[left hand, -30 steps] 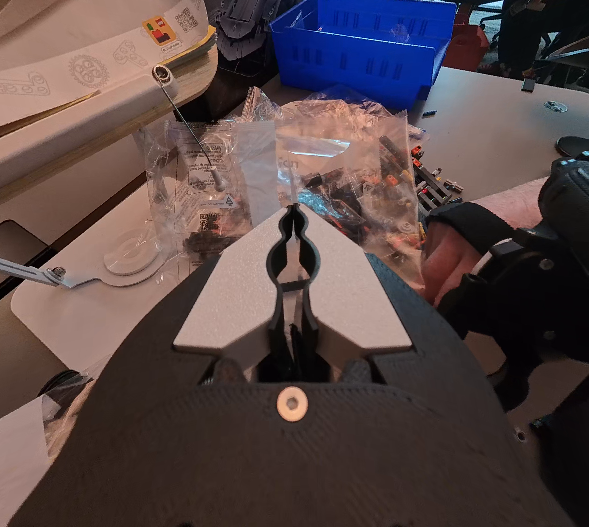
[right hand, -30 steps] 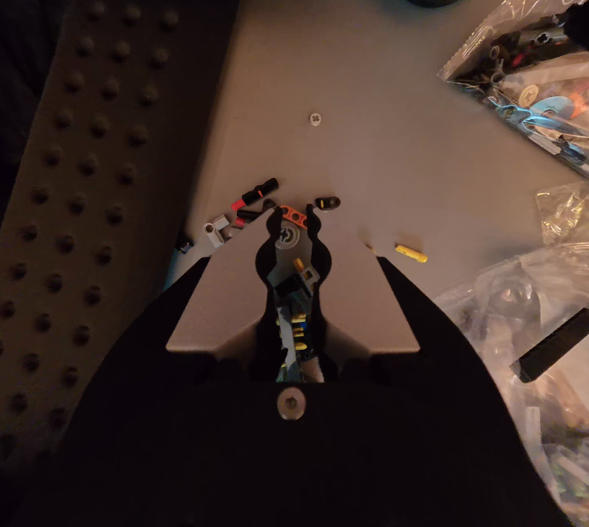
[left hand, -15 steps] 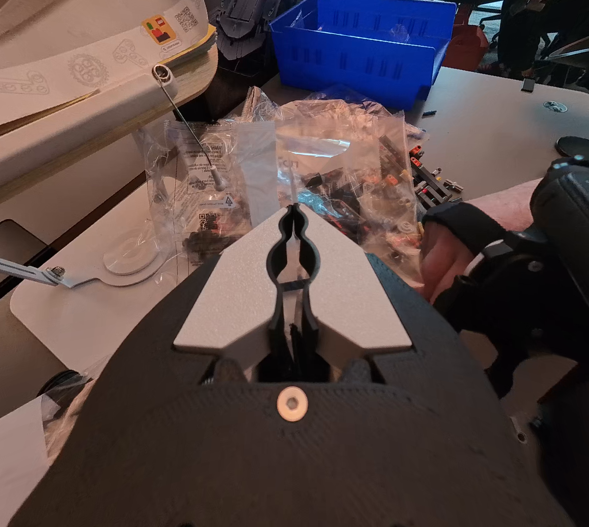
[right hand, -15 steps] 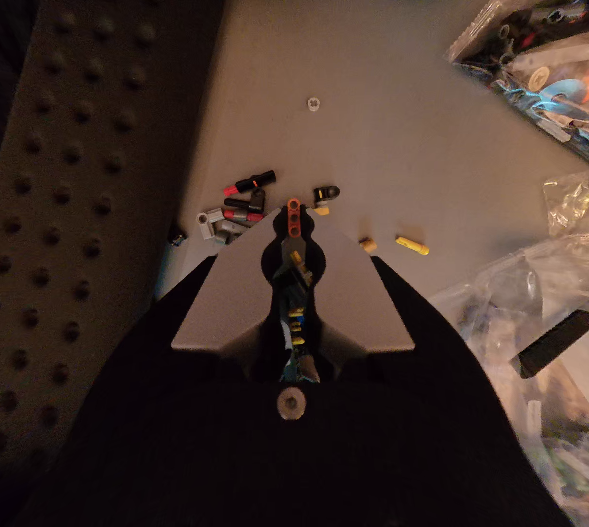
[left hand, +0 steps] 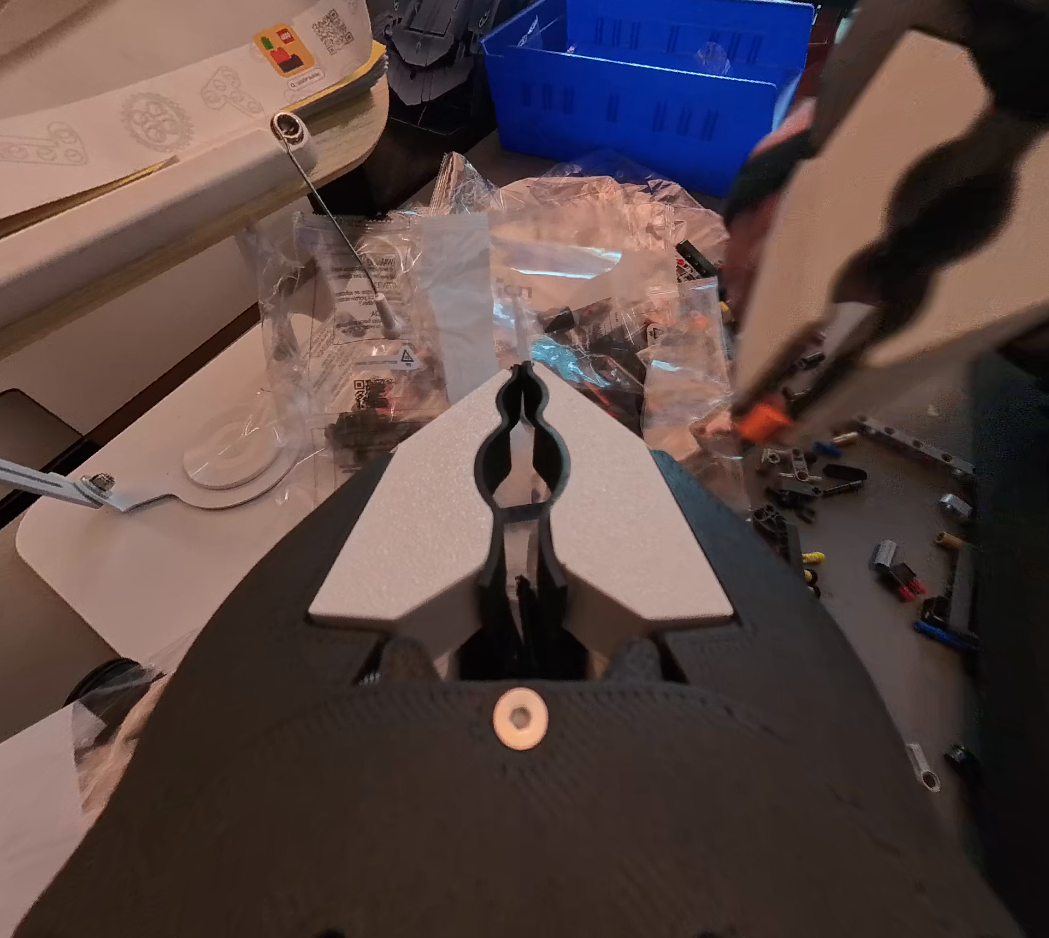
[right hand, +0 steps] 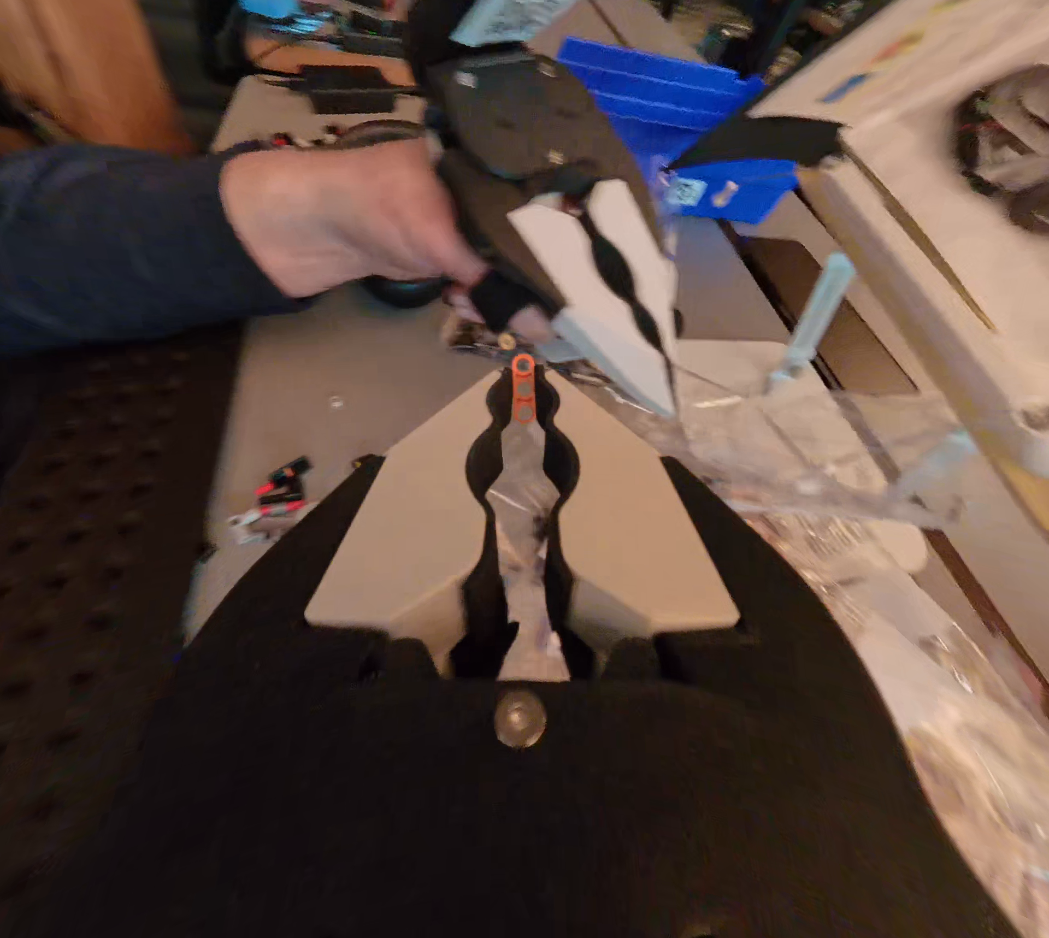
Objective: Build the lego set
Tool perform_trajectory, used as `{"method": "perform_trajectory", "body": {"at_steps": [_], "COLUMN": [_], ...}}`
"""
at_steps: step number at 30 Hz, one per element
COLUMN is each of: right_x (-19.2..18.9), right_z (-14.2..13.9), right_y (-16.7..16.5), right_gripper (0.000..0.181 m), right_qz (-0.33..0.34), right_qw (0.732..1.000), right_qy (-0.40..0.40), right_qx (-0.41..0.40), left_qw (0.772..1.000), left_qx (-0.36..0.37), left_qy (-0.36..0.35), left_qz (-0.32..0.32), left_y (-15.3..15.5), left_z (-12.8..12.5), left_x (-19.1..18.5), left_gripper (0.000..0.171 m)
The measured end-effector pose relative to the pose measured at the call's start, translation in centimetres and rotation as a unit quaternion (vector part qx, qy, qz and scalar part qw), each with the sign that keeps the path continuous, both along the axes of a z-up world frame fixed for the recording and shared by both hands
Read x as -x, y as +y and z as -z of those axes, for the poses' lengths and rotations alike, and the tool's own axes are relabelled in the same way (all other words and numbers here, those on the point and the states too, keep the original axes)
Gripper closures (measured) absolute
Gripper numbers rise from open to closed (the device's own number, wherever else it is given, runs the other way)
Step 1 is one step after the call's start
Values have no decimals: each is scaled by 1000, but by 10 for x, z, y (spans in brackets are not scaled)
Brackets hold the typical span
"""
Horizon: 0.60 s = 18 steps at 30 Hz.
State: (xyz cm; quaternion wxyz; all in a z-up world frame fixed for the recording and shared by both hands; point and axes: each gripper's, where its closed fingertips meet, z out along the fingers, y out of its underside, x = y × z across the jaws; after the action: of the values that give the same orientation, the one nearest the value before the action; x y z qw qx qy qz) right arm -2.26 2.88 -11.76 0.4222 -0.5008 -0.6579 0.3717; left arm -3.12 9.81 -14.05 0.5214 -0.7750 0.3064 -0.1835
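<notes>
My right gripper (right hand: 522, 371) is shut on a small orange three-hole beam (right hand: 523, 395) that sticks out past its tips, held above the table. It also shows blurred in the left wrist view (left hand: 763, 414), with the orange beam (left hand: 760, 422) at its tips, to the right of my left gripper (left hand: 523, 368). My left gripper is shut and empty, above clear bags of Lego parts (left hand: 573, 298). In the right wrist view it (right hand: 668, 391) is held by a hand (right hand: 340, 224), just right of the orange beam.
Several small loose Lego pieces (left hand: 812, 485) lie on the grey table (left hand: 885, 684) at the right. A blue bin (left hand: 636, 110) stands at the back. An open instruction booklet (left hand: 142, 59) rests on a stand at the left. A dark studded mat (right hand: 96, 513) lies beside the table.
My right gripper shut on the orange beam among the loose pieces, lifted it off the table and swung up to face my left gripper. My left gripper has stayed put.
</notes>
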Motion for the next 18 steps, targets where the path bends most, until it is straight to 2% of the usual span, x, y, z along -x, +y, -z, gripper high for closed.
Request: {"method": "perform_trajectory", "body": {"at_steps": [4, 6, 8, 10, 14, 17, 18], "right_x": [5, 8, 10, 9, -1, -12, -11], "right_z": [33, 49, 54, 49, 29, 47, 56], "right_y": [29, 31, 30, 28, -16, -54, -59], "right_gripper": [177, 168, 160, 161, 173, 170, 170], "right_qz": [66, 75, 78, 77, -35, -129, -138], "right_qw": [995, 991, 989, 990, 997, 986, 983], "right_qy": [-73, -100, -107, -97, -55, -105, -120], "right_qx": [-31, -48, -61, -70, -28, 10, 1], "left_qw": [1000, 1000, 1000, 1000, 1000, 1000, 1000], "left_qx": [3, 3, 2, 2, -1, -2, -2], "left_qy": [2, 2, 2, 2, -2, -3, -3], "left_qz": [0, 0, -1, -2, -4, -7, -8], "left_y": [1, 1, 0, 0, 1, 2, 2], "left_z": [2, 2, 2, 1, -1, -1, 0], "left_x": [0, 0, 0, 1, 3, 4, 4], "left_gripper": [171, 171, 171, 171, 171, 171, 171]}}
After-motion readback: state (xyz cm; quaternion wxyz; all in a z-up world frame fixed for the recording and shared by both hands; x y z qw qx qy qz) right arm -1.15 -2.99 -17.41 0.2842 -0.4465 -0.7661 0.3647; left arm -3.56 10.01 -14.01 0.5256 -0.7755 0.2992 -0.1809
